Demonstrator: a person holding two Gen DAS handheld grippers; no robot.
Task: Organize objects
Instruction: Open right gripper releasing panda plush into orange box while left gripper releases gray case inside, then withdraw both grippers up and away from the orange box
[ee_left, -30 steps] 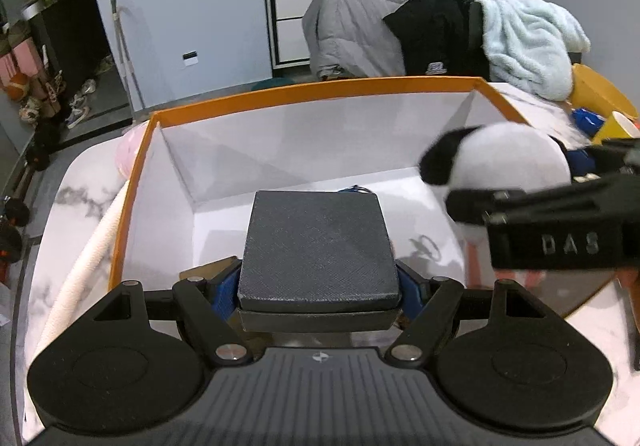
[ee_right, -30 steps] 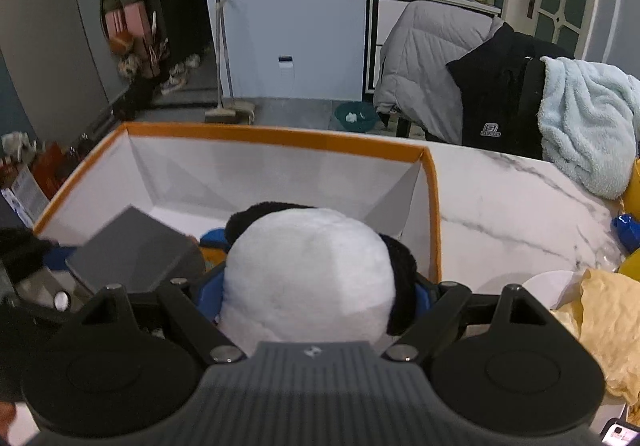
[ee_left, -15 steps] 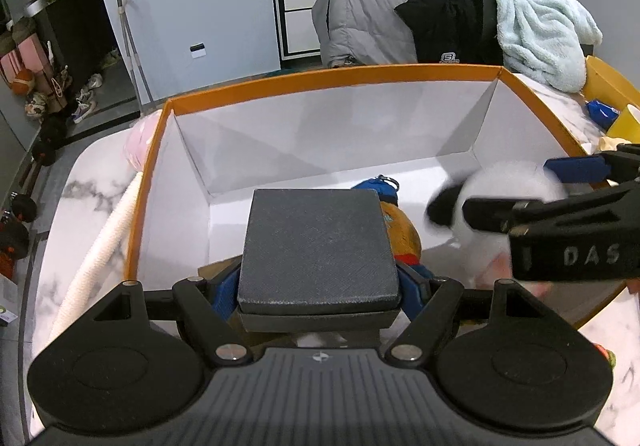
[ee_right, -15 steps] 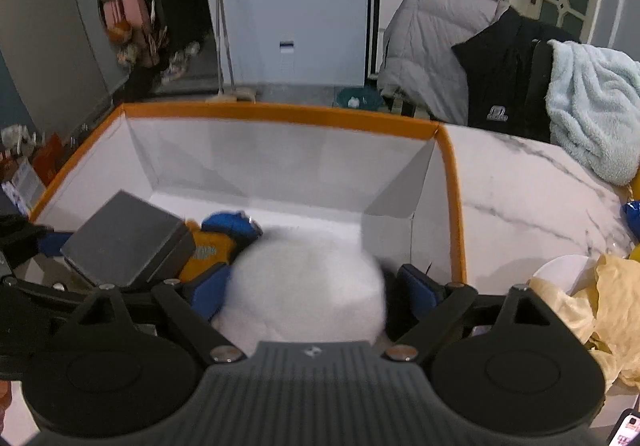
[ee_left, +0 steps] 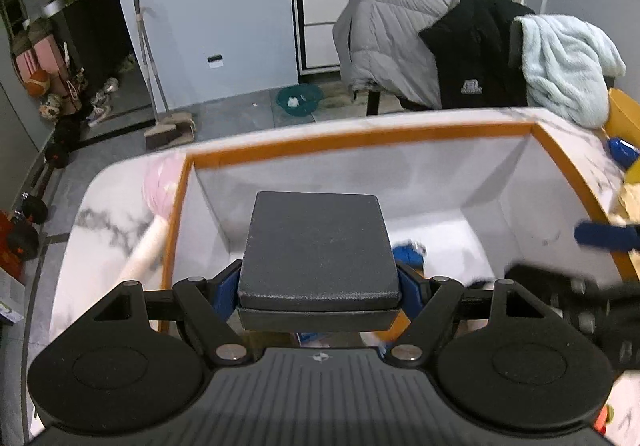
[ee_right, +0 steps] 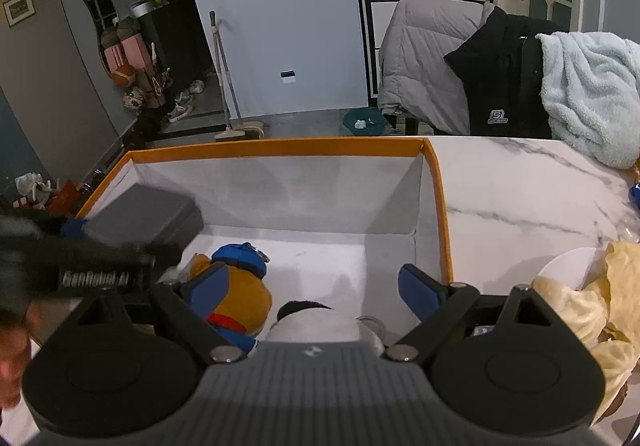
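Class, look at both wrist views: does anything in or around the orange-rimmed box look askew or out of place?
Nothing is spilled or damaged. The dark grey case is not yet set down, clamped in the left gripper above the box.

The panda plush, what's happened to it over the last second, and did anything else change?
The right tool carried the panda plush down into the orange-rimmed box and let go: its jaws now stand open, and the plush lies on the box floor beside the brown plush toy. The left tool stayed shut on the dark grey case, held over the box.
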